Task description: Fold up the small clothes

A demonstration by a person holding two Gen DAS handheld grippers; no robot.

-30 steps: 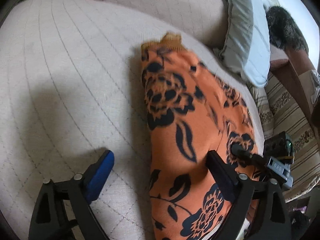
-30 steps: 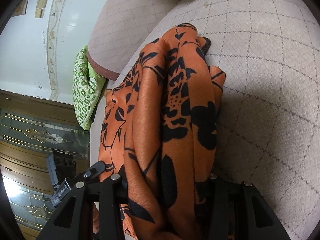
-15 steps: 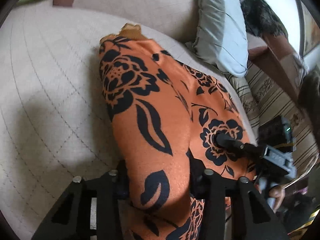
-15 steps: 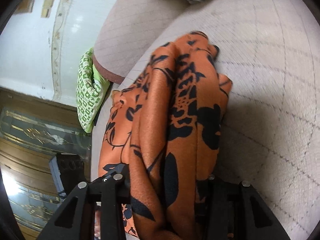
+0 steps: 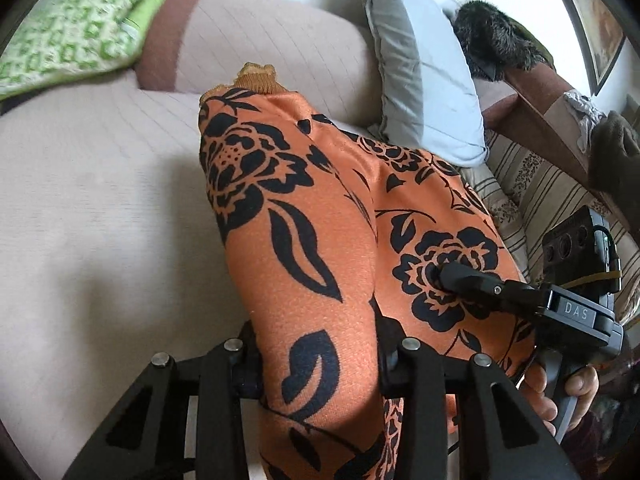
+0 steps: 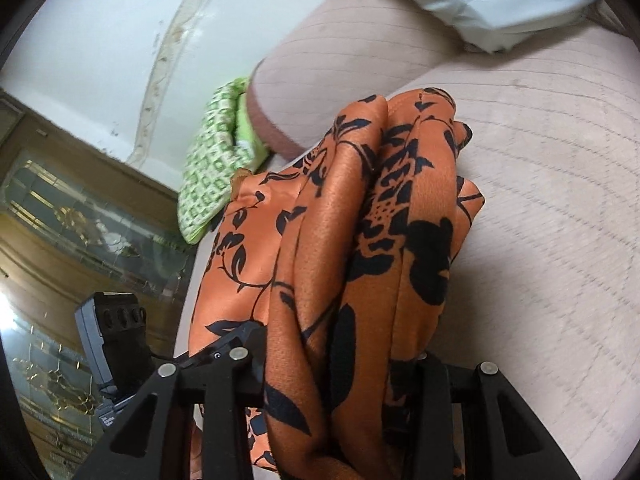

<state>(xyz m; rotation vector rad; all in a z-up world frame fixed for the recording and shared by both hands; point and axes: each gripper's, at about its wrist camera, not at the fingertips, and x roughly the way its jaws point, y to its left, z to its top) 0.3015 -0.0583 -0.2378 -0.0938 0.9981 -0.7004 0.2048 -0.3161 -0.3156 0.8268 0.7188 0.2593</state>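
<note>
An orange garment with black flowers [image 5: 304,216] hangs over the beige sofa seat [image 5: 100,200]. My left gripper [image 5: 320,364] is shut on one bunched edge of it. In the left wrist view the right gripper [image 5: 452,276] grips the cloth further right. In the right wrist view my right gripper [image 6: 340,364] is shut on several gathered folds of the orange garment [image 6: 360,216]. The left gripper's body [image 6: 116,340] shows at lower left there. The cloth is lifted off the seat between both grippers.
A beige back cushion [image 5: 260,40] stands behind. A grey-white pillow [image 5: 420,80] and a dark furry thing [image 5: 496,40] lie at the right. A green patterned cushion [image 5: 72,28] lies at the far left. A striped cover [image 5: 540,184] drapes the right side.
My left gripper went from open beside the garment to shut on its edge. Both grippers have lifted the cloth up from the seat.
</note>
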